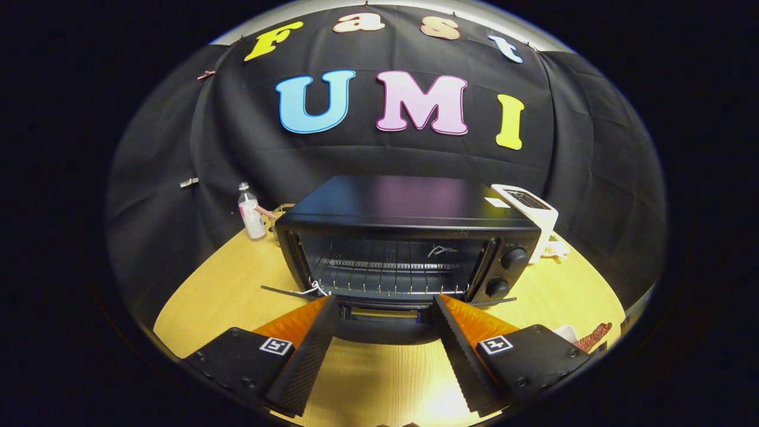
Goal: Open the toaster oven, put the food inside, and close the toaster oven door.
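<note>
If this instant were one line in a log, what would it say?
oven: toaster oven door down, rack bare | tongs: open, at the door edge, holding nothing | food: on table, beside the right finger

Door (385, 323): outer edge hidden between gripper (385, 302) fingers.
Brown item (593, 337): cut off by gripper body; identity indeterminate.
Bottle (251, 212) label: too small to resolve.

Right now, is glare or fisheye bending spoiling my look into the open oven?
Gripper view: the toaster oven is sharp, its rack readable; a soft purplish sheen lies on its top, a bright glare patch on the table between the open gripper fingers; fisheye bends the table's rim.
</note>
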